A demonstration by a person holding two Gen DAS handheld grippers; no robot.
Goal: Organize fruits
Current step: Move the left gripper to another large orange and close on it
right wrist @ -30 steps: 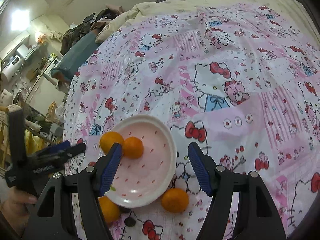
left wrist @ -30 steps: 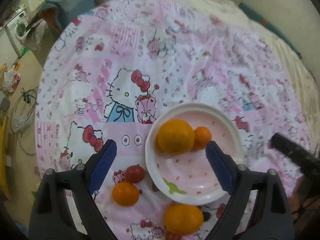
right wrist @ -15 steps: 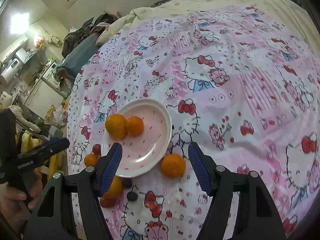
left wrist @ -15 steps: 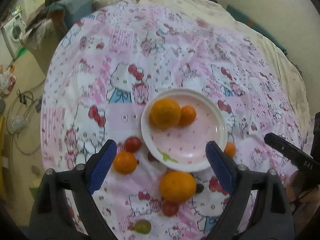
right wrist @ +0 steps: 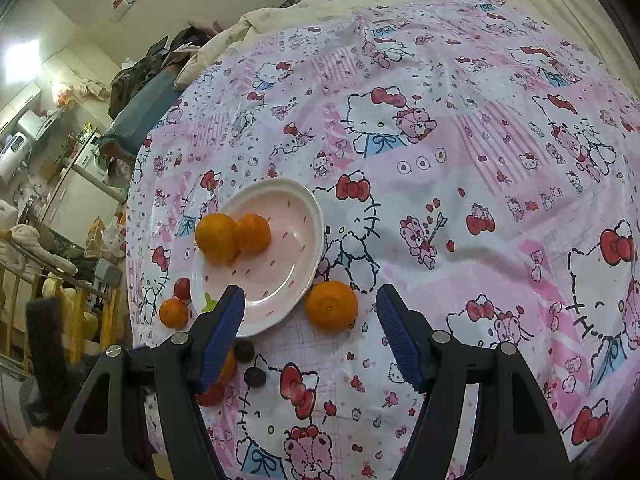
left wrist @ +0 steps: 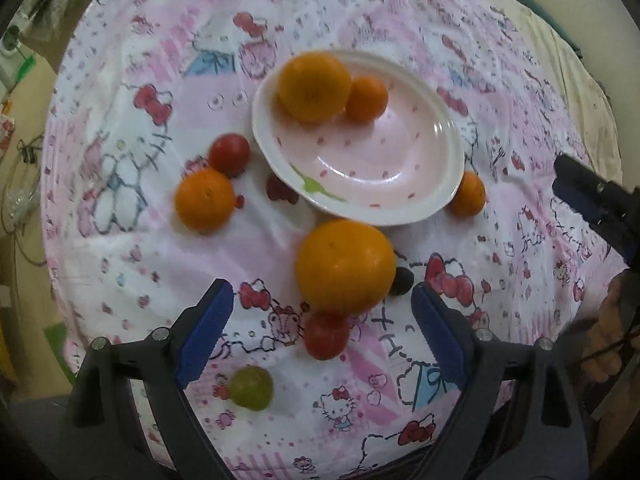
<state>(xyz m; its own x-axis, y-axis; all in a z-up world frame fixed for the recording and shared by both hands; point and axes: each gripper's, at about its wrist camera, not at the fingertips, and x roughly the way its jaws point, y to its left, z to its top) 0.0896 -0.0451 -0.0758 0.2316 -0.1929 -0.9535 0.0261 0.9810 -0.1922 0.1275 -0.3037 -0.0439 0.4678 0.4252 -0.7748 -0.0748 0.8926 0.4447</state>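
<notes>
**Two oranges plated, the rest still scattered on the cloth**

On the pink cartoon-cat cloth (right wrist: 460,184) sits a white plate (left wrist: 408,216) with a pink, red-flecked well and a small green mark near its rim. No writing or brand can be read anywhere: the cloth carries only drawn cats, bears and bows.

The plate holds two fruits, touching each other at its far edge: a large orange (left wrist: 314,86) and a smaller orange (left wrist: 366,98). The remainder of the well is bare.

The other fruit lies on the cloth around the plate. In the left wrist view a big orange (left wrist: 346,266) rests just below the plate's near rim, with a red tomato (left wrist: 326,336) touching its underside and a dark grape (left wrist: 402,282) at its right flank. A green grape (left wrist: 251,388) lies lower left. To the plate's left are a medium orange (left wrist: 205,200) and another red tomato (left wrist: 229,154), close together. A small orange (left wrist: 466,194) sits against the plate's right rim, partly tucked under it.

The left gripper (left wrist: 322,328) hangs over the big orange and tomato, jaws spread wide, nothing between the pads. The right gripper (right wrist: 310,328) has its jaws parted as well and grips nothing; the small orange lies just ahead of the gap, on the cloth.
</notes>
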